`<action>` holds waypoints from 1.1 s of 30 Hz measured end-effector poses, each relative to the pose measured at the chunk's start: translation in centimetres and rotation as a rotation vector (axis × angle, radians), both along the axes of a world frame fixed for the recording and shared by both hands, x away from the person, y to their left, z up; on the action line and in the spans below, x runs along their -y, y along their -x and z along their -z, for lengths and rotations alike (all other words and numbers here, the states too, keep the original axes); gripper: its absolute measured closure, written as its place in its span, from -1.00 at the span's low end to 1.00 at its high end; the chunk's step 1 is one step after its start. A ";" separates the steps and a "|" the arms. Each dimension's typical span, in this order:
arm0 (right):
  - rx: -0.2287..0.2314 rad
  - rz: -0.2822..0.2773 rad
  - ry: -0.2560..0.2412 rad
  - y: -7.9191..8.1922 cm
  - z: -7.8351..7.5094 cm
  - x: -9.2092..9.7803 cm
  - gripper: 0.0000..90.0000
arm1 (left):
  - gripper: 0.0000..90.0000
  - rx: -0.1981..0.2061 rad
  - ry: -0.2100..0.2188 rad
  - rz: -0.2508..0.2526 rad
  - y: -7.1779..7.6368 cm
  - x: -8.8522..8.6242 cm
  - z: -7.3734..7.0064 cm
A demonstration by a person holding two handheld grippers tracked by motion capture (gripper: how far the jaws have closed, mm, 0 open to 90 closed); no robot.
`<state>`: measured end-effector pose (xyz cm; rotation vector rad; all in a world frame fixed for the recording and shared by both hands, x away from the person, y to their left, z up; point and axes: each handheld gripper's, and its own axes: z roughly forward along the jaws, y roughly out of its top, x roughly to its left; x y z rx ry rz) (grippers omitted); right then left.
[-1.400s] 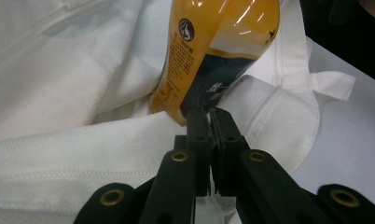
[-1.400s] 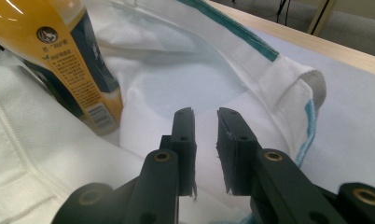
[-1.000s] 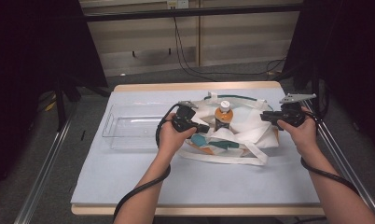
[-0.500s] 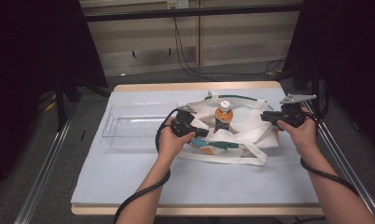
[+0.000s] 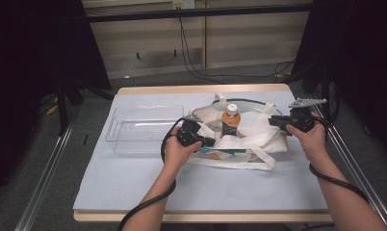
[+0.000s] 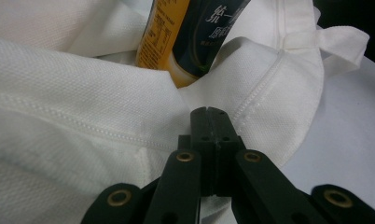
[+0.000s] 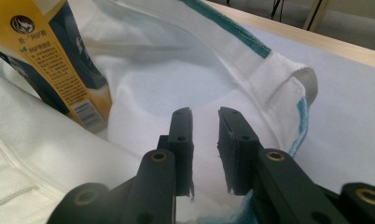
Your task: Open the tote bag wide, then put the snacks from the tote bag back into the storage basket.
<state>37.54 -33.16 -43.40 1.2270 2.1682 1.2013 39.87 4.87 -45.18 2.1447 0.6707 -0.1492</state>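
The white tote bag [image 5: 244,139] lies on the tabletop [image 5: 134,183] right of a clear plastic tray [image 5: 143,127], an orange drink bottle [image 5: 230,120] standing in it. The left tongs [image 6: 208,122] are pressed together on the bag's near-left fabric. The right tongs [image 7: 204,122], slightly spread, rest at its right rim.

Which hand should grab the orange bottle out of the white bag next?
Probably the right. The right gripper is open, its jaws apart over the bag near the bottle. The left gripper is shut against the bag's cloth, so it looks busy with the bag.

Bottle [image 5: 230,121] base buried in the white bag [image 5: 259,137]; label cropped by both gripper views' top edges
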 end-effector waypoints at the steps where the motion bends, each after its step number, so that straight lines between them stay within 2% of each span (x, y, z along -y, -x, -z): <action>1: -0.001 -0.001 0.000 0.0 0.0 0.0 0.63 | 1.00 -0.003 0.009 -0.002 0.0 0.0 -0.1; 4: -0.001 -0.010 -0.012 0.2 -0.3 -0.4 0.52 | 0.97 0.001 0.023 0.000 0.0 0.0 -0.5; 7: -0.003 -0.014 -0.010 0.5 -0.7 -0.9 0.37 | 0.90 0.015 0.018 0.008 0.1 0.1 -1.2; 9: 0.001 -0.020 -0.009 0.9 -1.1 -1.3 0.32 | 0.83 0.026 0.025 0.004 0.1 0.1 -1.7; 11: 0.002 -0.038 -0.016 1.2 -1.4 -1.7 0.19 | 0.75 0.028 0.046 0.001 0.1 0.0 -2.1; 14: 0.009 -0.045 0.009 1.8 -1.9 -2.4 0.05 | 0.67 0.038 0.057 0.008 0.2 0.0 -3.0; 19: 0.022 -0.051 0.020 3.2 -2.9 -3.3 -0.22 | 0.42 0.054 0.068 0.002 0.1 0.3 -4.2; 24: 0.004 -0.060 -0.024 4.4 -3.2 -3.7 -0.52 | -0.01 0.076 0.054 -0.020 -0.4 0.9 -5.4; 26: 0.009 -0.053 -0.017 4.9 -3.2 -3.8 -0.62 | -0.21 0.093 0.034 -0.033 -0.5 1.2 -5.9; 28: 0.006 -0.048 -0.037 5.2 -3.0 -3.9 -0.67 | -0.30 0.100 0.028 -0.038 -0.6 1.5 -6.3; 30: 0.003 -0.058 -0.023 5.3 -3.1 -3.9 -0.71 | -0.41 0.106 0.034 -0.046 -0.7 1.8 -6.6; 31: 0.004 -0.054 -0.033 5.4 -3.3 -3.8 -0.71 | -0.46 0.107 0.024 -0.047 -0.8 1.9 -6.8; 32: 0.003 -0.058 -0.046 5.4 -3.3 -3.6 -0.72 | -0.48 0.107 0.030 -0.045 -0.9 2.0 -6.9; 33: -0.002 -0.058 -0.049 5.5 -3.4 -3.6 -0.74 | -0.48 0.104 0.019 -0.049 -0.9 2.1 -7.1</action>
